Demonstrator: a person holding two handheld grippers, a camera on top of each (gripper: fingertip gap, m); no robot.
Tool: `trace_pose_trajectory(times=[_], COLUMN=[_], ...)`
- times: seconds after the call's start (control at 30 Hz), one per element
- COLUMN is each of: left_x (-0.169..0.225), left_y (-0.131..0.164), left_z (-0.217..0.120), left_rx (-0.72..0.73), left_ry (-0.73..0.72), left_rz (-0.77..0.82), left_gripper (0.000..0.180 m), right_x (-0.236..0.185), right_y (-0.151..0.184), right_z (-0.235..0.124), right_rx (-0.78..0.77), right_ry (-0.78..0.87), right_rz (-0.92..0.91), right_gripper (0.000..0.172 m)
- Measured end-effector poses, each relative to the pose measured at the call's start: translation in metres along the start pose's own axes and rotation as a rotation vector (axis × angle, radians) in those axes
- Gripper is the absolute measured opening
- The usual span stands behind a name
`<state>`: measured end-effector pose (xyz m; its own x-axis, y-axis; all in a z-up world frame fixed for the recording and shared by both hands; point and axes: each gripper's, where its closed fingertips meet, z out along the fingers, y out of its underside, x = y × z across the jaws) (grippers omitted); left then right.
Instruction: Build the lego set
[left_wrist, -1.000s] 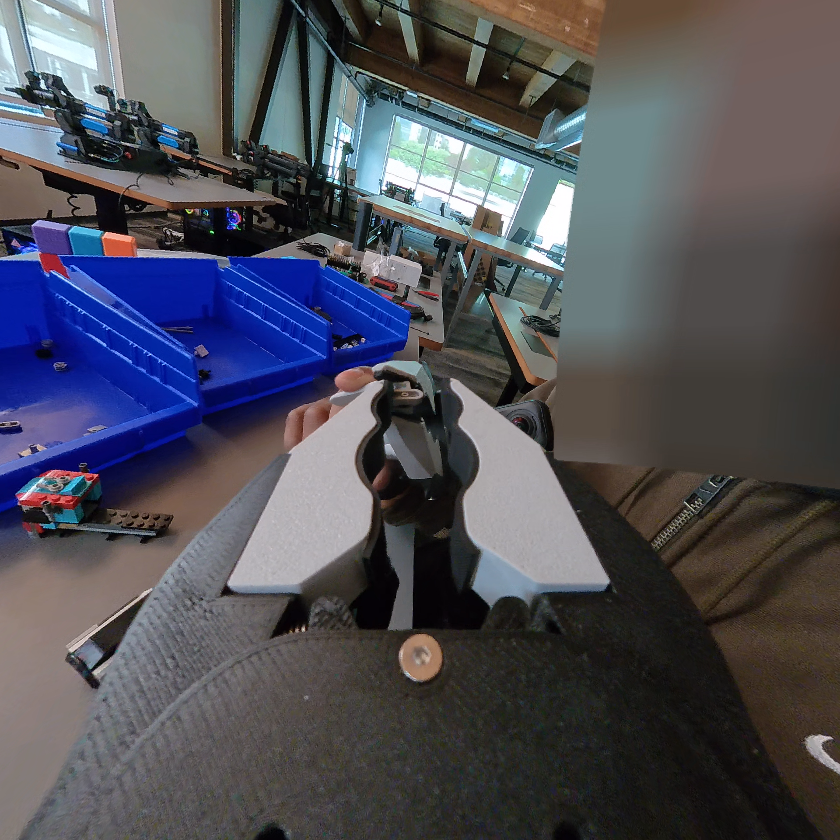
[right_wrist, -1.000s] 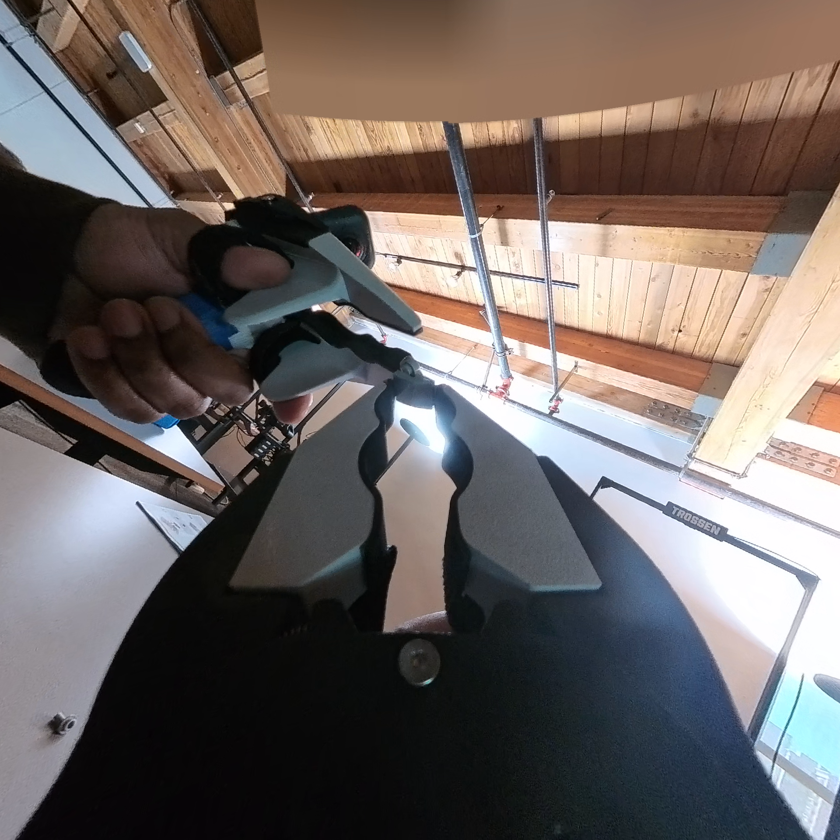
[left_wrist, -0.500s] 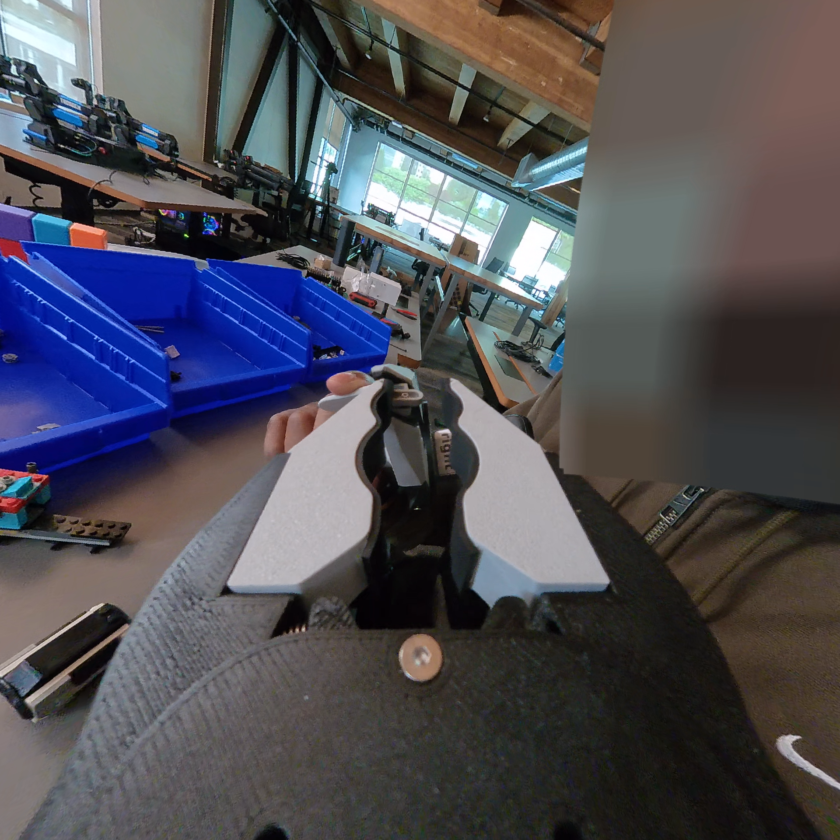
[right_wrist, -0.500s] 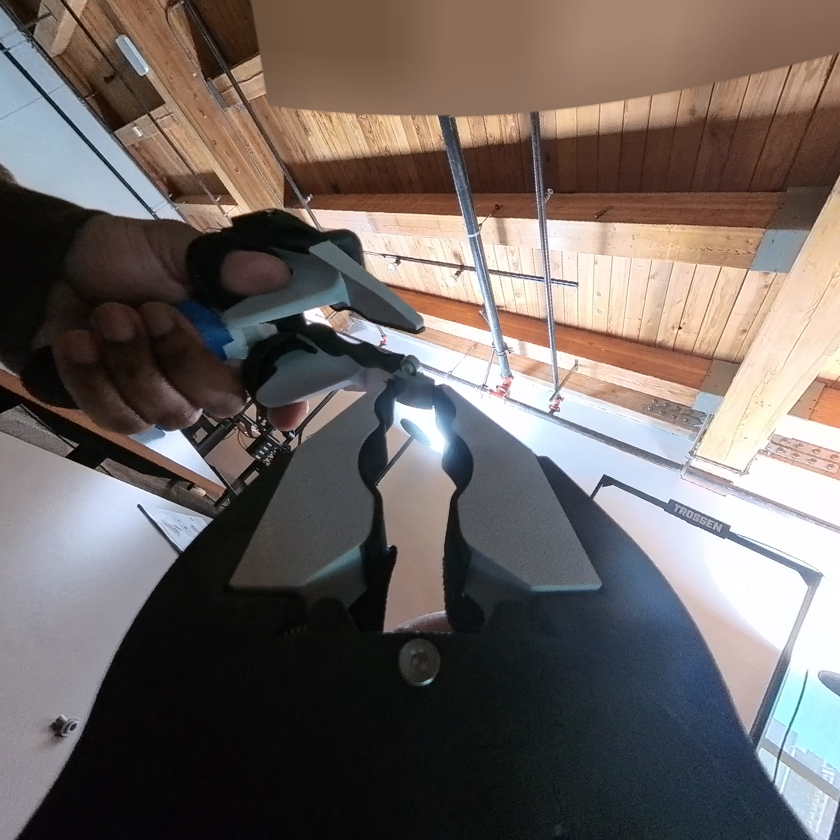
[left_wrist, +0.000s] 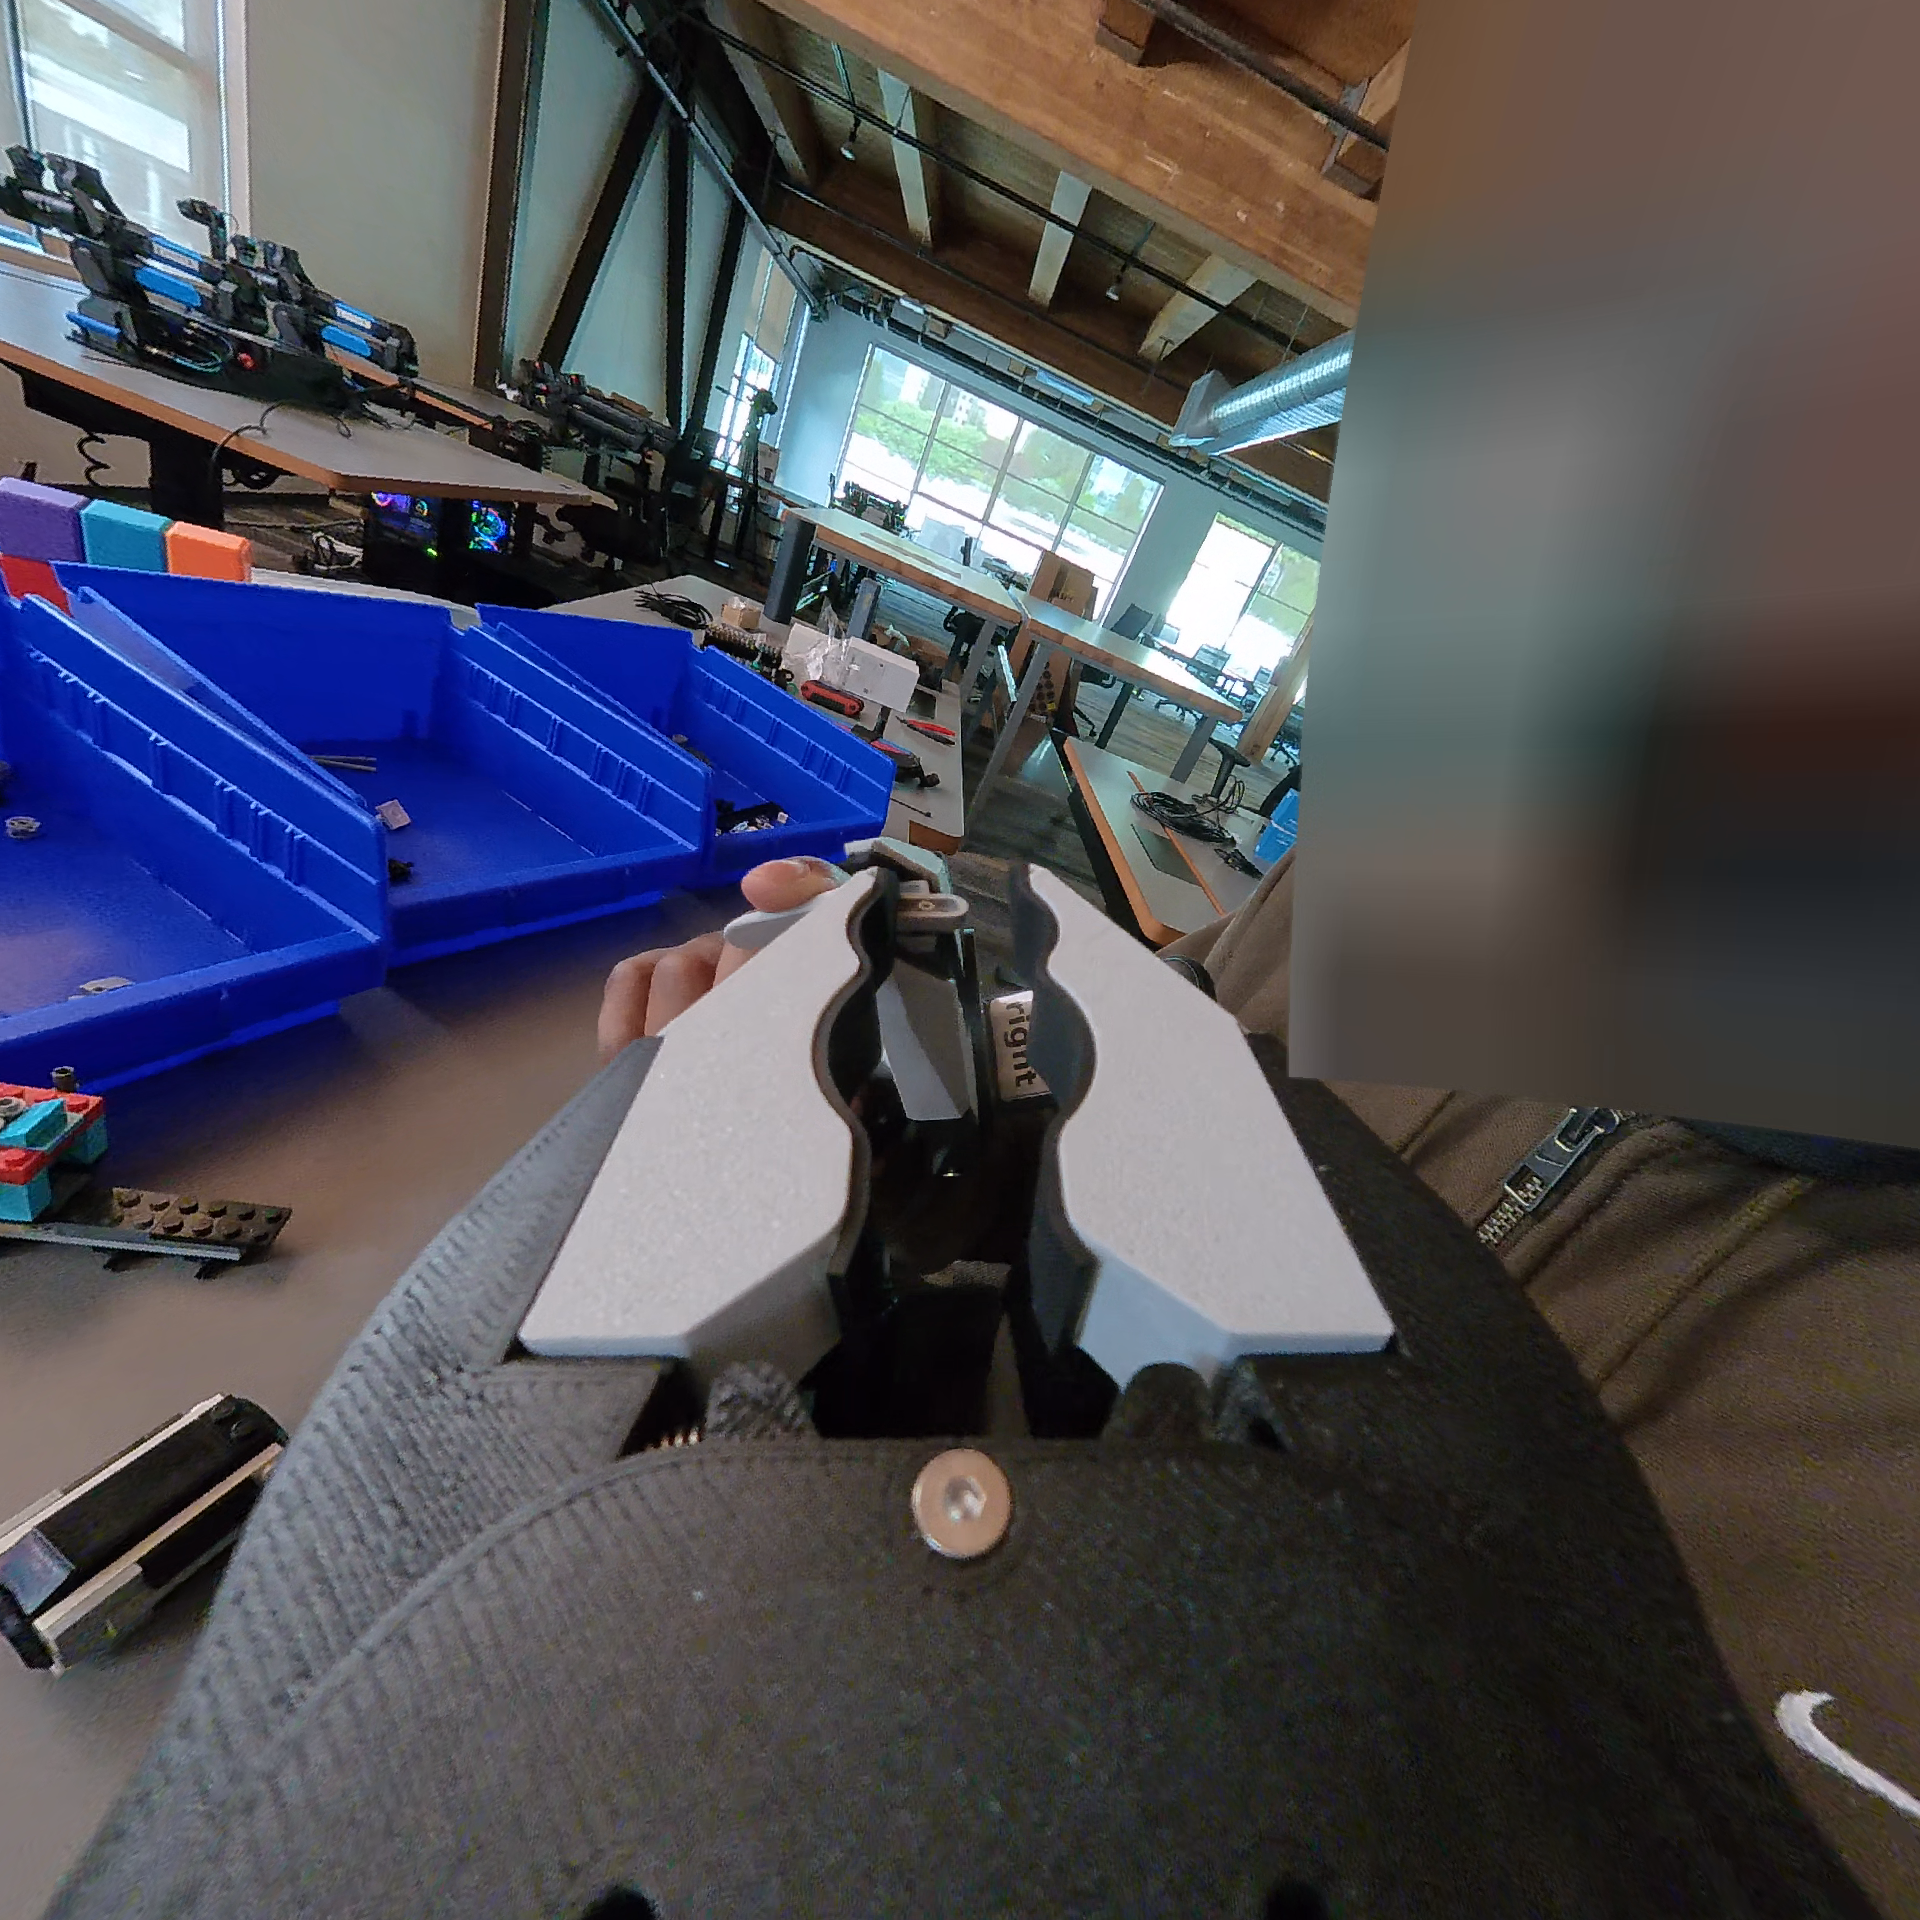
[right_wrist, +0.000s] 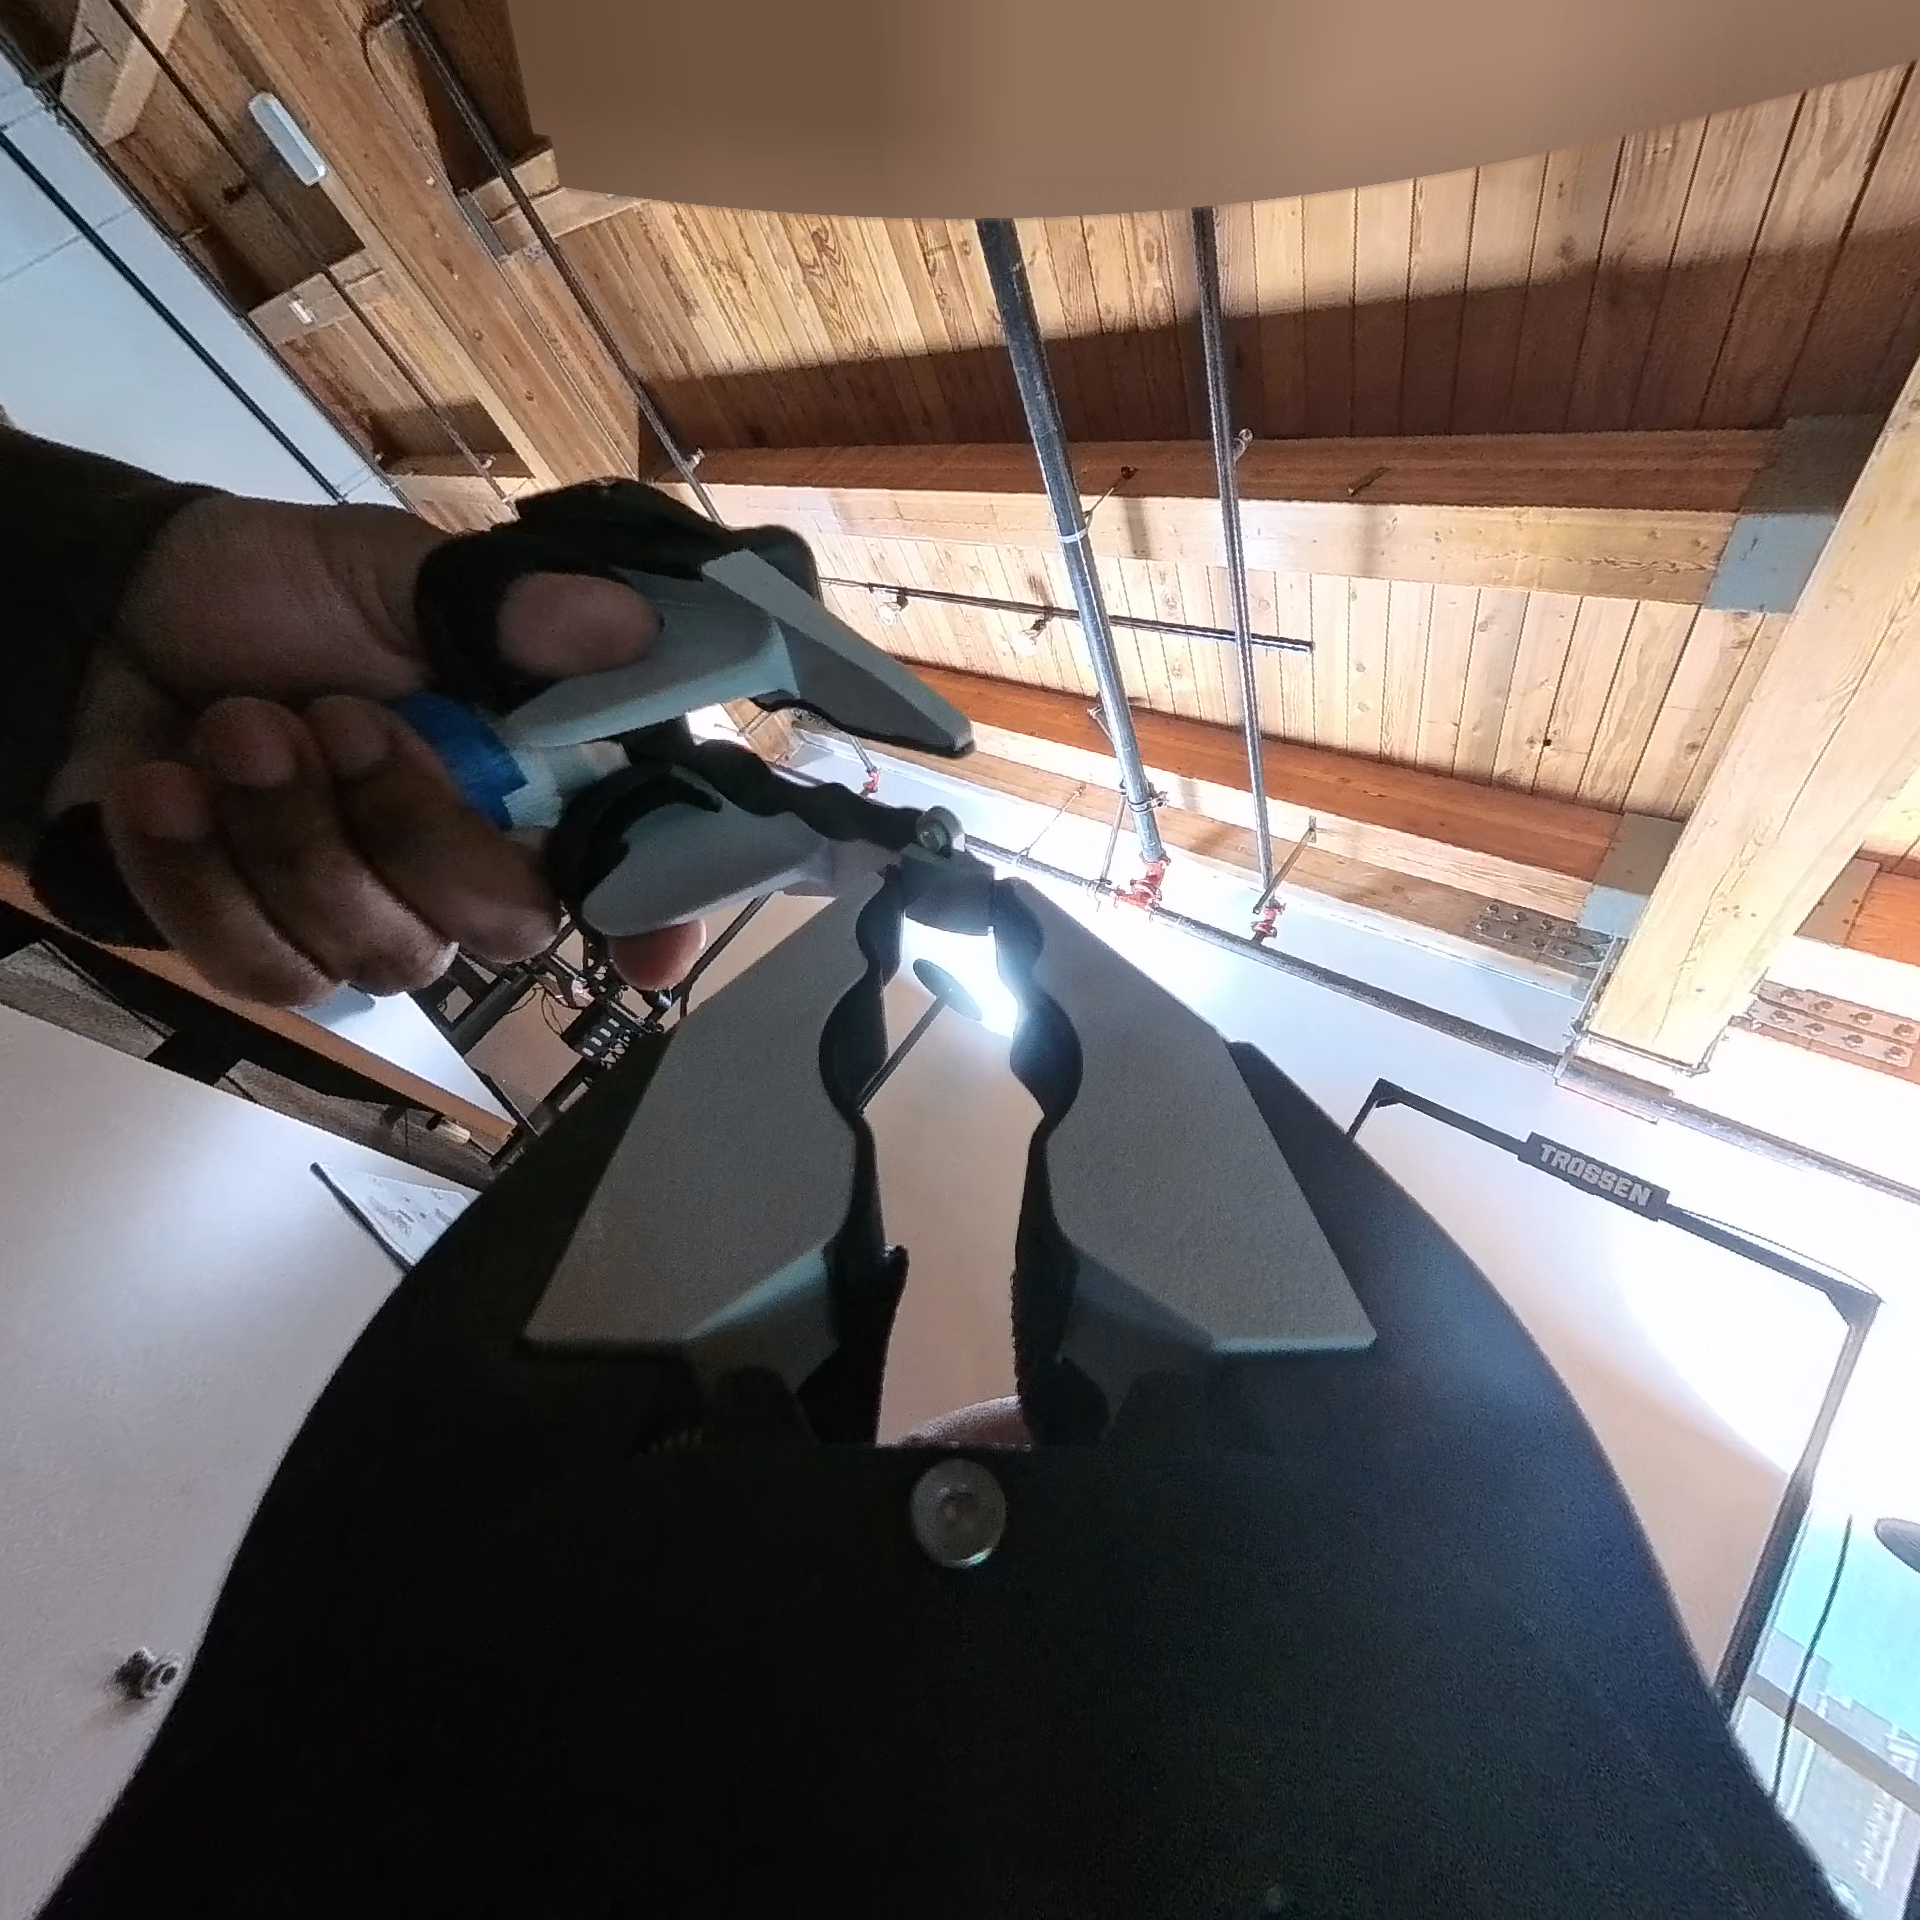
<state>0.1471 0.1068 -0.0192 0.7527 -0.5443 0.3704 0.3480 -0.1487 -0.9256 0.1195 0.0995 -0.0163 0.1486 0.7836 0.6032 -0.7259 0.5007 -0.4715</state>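
Basically both grippers meet in mid-air above the grey table (left_wrist: 416, 1091), close to the person's chest. The right gripper (right_wrist: 948, 899) points up toward the ceiling and is clamped on a small grey part (right_wrist: 945, 883), with both pads pressed on its sides. A small round metal piece (right_wrist: 940, 828) sits on top of that part. The left gripper (left_wrist: 951, 894) comes in from the side with its fingers spread. Its lower finger (right_wrist: 727, 862) rests against the part and its upper finger (right_wrist: 862, 696) stands clear above, so it grips nothing. From the left wrist the same part shows against one pad only, with floor visible between it and the other pad. A hand (right_wrist: 260, 779) wraps the left gripper's handle, and fingers of the other hand (left_wrist: 675, 966) show behind the left gripper's fingers. On the table nearby lie a black and silver block (left_wrist: 114, 1527), a black studded plate (left_wrist: 187, 1221) and a red and teal toy brick build (left_wrist: 47, 1138). There is also a loose nut (right_wrist: 145, 1673) and a paper sheet (right_wrist: 395, 1210). Past these stand open blue bins (left_wrist: 520, 914) with a few small bits inside, then purple, teal and orange blocks (left_wrist: 125, 530) behind them. Nothing sits between the two grippers except the part itself. Farther off are desks with robot arms (left_wrist: 208, 301), big windows and a wood plank ceiling (right_wrist: 1351, 343) with pipes.
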Motion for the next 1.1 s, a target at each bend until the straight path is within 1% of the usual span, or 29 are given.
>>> trace_pose_trajectory(times=[0.4, 0.7, 1.1], left_x=[0.002, 0.006, 0.014], left_y=[-0.002, -0.017, -0.03], left_z=[-0.004, -0.017, -0.02], left_rx=[0.006, 0.033, -0.003], left_ry=[-0.029, -0.045, -0.079], left_rz=[0.009, 0.02, 0.055], left_gripper=[0.023, 0.023, 0.027], right_x=[-0.002, -0.002, 0.004], right_y=[-0.002, -0.009, -0.019], right_z=[0.006, 0.025, 0.036], right_rx=[0.008, 0.042, 0.079], right_ry=[0.009, 0.058, 0.132], right_rz=[0.021, 0.045, 0.063], right_gripper=[0.018, 0.018, 0.019])
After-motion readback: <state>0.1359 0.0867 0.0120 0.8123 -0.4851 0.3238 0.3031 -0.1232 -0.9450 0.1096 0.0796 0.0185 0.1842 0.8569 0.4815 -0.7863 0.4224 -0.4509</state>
